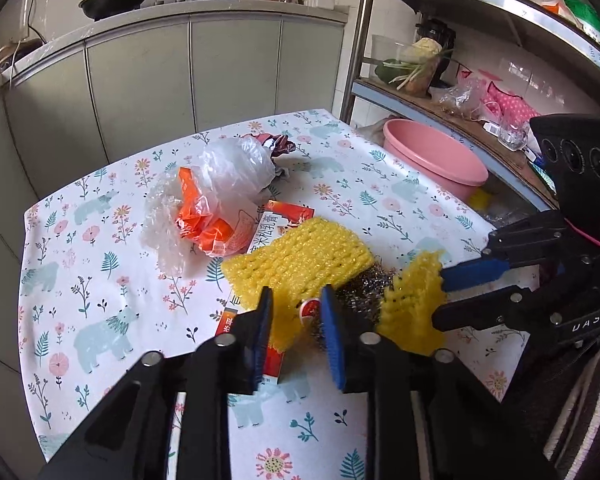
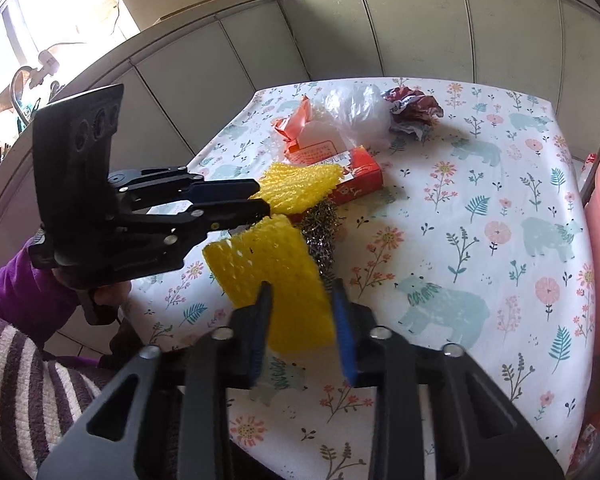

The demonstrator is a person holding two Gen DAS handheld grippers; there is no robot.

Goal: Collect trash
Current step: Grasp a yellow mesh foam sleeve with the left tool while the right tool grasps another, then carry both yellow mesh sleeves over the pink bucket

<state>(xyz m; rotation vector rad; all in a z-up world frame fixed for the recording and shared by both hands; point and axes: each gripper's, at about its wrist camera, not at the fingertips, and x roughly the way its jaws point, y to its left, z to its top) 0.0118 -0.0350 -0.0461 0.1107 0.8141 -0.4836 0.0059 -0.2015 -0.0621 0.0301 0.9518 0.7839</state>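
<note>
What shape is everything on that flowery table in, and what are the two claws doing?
Left gripper: shut on one yellow foam net.
Right gripper: shut on the other foam net.
Steel scrubber: loose, lying between the nets.
Red carton: flat, partly under a net.
Clear bag: crumpled.
Foil wrapper: crumpled.
Pink basin: upright beside the table.

Table (image 1: 112,280) under a floral, bear-print cloth. Lying on it near the middle: clear plastic bag (image 1: 236,168), orange wrapper (image 1: 204,224), red carton (image 2: 356,178), steel scourer (image 2: 320,236), yellow foam net (image 1: 300,260), all touching or overlapping. Crumpled red foil wrapper (image 2: 414,114) just beyond the bag, toward the far edge.
</note>
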